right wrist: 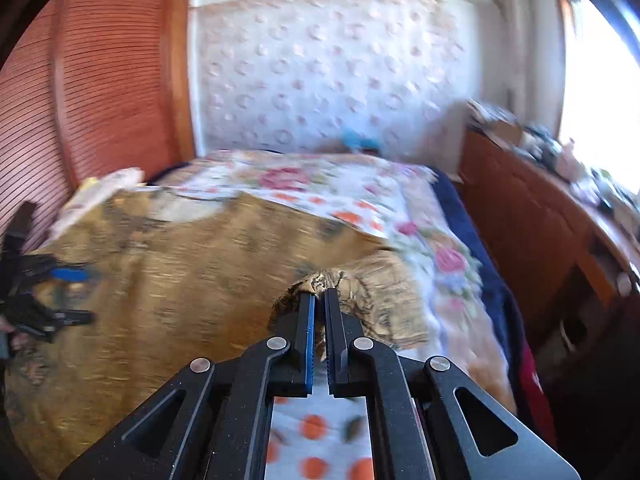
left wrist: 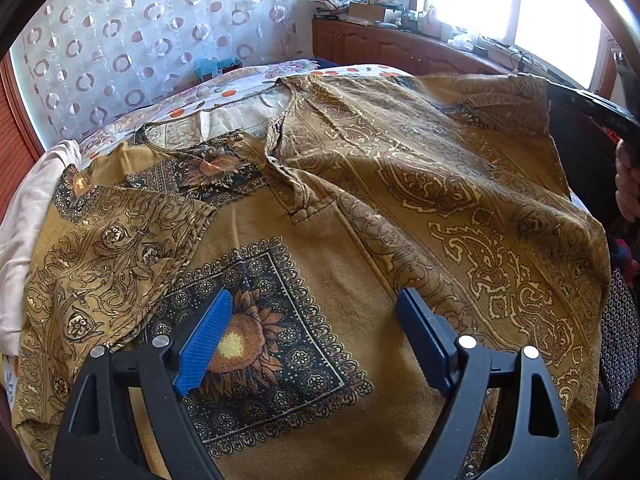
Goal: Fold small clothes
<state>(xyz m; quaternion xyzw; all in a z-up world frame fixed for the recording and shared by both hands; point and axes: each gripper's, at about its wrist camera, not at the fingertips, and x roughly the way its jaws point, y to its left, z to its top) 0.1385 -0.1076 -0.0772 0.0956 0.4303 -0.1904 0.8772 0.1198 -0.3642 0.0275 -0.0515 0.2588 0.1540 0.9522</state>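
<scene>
Right tool clenched on a bunched edge of the mustard patterned garment; left tool wide apart above it.

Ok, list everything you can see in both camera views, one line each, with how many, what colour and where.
Shirt: one, mustard with paisley and sunflower print, spread on the bed.
Bedspread: one, white with pink and orange flowers, under the shirt.
White cloth: one, at the shirt's left edge.
Curtain: one, white with circles, behind the bed.
Cabinet: one, brown wood, under the window, cluttered top.
Slatted panel: one, reddish wood, left of the curtain.
Left gripper: black with blue pads, open above the sunflower.
Right gripper: black with blue pads, shut on the shirt's edge.
</scene>
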